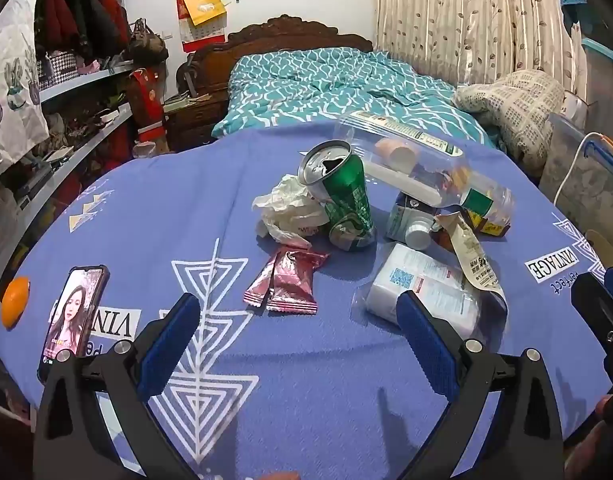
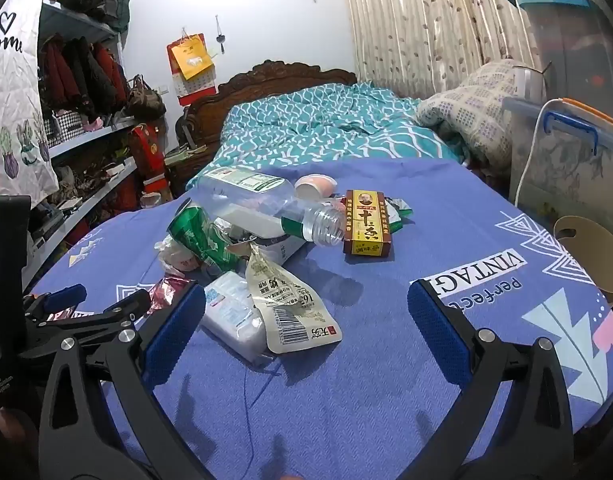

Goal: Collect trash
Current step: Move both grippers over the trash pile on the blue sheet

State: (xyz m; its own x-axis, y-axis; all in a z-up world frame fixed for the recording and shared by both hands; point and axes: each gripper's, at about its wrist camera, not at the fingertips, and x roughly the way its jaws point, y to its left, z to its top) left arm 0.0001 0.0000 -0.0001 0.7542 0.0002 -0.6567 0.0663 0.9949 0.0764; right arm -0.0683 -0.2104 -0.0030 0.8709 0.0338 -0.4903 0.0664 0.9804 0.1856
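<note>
Trash is piled mid-table on a blue cloth: a dented green can (image 1: 342, 196), crumpled white paper (image 1: 288, 210), two pink wrappers (image 1: 286, 282), a clear plastic bottle (image 1: 418, 164) lying on its side, a tissue pack (image 1: 422, 292) and a torn white pouch (image 1: 472, 252). The right wrist view shows the can (image 2: 198, 240), the bottle (image 2: 266, 208), the tissue pack (image 2: 232, 316), the pouch (image 2: 294, 304) and a yellow-brown box (image 2: 368, 222). My left gripper (image 1: 298, 344) stands open short of the wrappers. My right gripper (image 2: 306, 328) is open too, nothing between its fingers.
A phone (image 1: 72, 312) and an orange (image 1: 15, 300) lie at the table's left edge. Cluttered shelves (image 1: 82, 80) stand left, a bed (image 1: 326, 80) lies beyond, and plastic storage bins (image 2: 566, 152) stand right. A tan cardboard piece (image 2: 590, 256) juts over the right edge.
</note>
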